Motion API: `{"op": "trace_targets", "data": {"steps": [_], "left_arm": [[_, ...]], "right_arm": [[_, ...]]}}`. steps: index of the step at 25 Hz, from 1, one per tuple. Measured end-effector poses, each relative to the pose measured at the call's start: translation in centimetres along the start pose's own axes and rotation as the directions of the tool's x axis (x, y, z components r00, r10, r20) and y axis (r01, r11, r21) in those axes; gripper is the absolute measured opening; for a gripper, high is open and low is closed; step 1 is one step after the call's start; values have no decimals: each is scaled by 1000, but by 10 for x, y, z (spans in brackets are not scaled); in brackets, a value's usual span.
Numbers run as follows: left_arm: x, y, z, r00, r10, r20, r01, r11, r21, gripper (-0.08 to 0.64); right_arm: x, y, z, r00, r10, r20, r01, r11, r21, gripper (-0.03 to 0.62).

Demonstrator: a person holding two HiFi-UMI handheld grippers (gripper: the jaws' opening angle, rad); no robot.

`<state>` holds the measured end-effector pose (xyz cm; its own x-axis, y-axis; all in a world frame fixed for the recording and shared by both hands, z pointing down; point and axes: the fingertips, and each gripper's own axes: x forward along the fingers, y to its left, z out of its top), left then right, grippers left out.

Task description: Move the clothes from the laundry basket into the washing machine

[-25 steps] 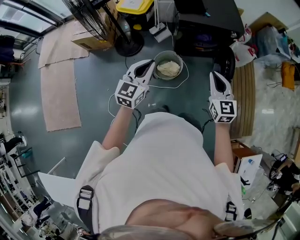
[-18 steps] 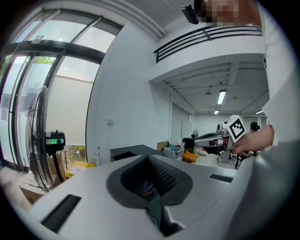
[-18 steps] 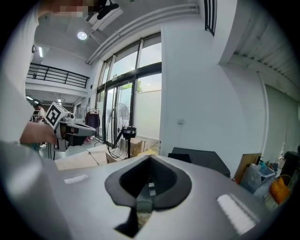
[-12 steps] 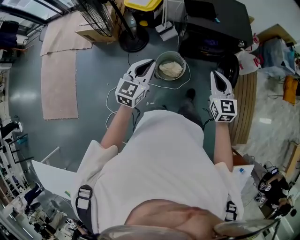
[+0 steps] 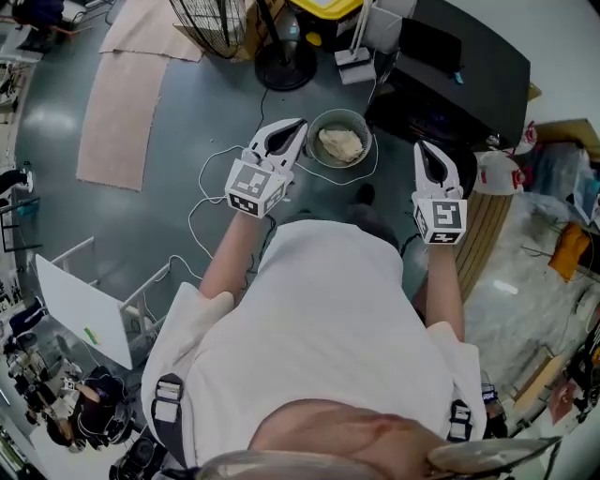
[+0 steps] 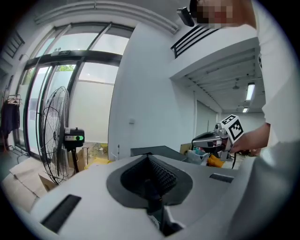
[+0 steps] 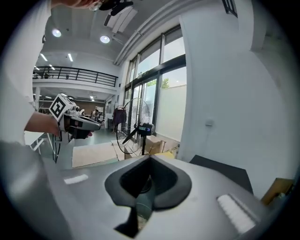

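Observation:
In the head view a round grey laundry basket [image 5: 362, 126] stands on the floor ahead of me with a pale crumpled cloth [image 5: 339, 145] inside. My left gripper [image 5: 300, 125] is held just left of the basket and above it, jaws together and empty. My right gripper [image 5: 423, 148] is held to the basket's right, also shut with nothing in it. The left gripper view looks level across the room over its own closed jaws [image 6: 153, 187] and catches the right gripper [image 6: 196, 140]. The right gripper view shows the left gripper [image 7: 95, 124]. I cannot make out a washing machine for certain.
A black cabinet or table [image 5: 469, 66] stands behind the basket at the right. A standing fan [image 5: 223, 21] and a yellow-lidded bin [image 5: 328, 7] are at the back. Pink mats [image 5: 122, 112], a white cable [image 5: 208, 202], a white board [image 5: 80, 309] and wooden slats [image 5: 483, 234] lie around.
The floor has swung and slid beneath me: the mats moved up and left, and the white board came into view. Both grippers stay shut before my chest, with the basket still between them.

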<state>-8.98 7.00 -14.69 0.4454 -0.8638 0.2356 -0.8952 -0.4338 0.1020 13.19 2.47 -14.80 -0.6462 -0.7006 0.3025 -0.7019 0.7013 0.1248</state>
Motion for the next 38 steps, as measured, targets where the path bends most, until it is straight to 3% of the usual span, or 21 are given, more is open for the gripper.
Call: {"op": "trace_targets", "data": {"steps": [7, 18, 28, 38], "left_arm": [[32, -4, -5, 992, 125, -29, -126, 991, -52, 6], [70, -9, -39, 961, 256, -101, -267, 956, -124, 6], [93, 4, -83, 937, 315, -153, -339, 923, -181, 6], [101, 21, -148, 931, 295, -215, -340, 915, -217, 6]], "right_arm": [[41, -36, -7, 987, 158, -25, -158, 987, -8, 11], [87, -64, -42, 929, 352, -115, -357, 934, -24, 11], [134, -66, -100, 872, 442, -210, -454, 891, -6, 11], [176, -45, -162, 835, 473, -281, -492, 871, 2, 11]]}}
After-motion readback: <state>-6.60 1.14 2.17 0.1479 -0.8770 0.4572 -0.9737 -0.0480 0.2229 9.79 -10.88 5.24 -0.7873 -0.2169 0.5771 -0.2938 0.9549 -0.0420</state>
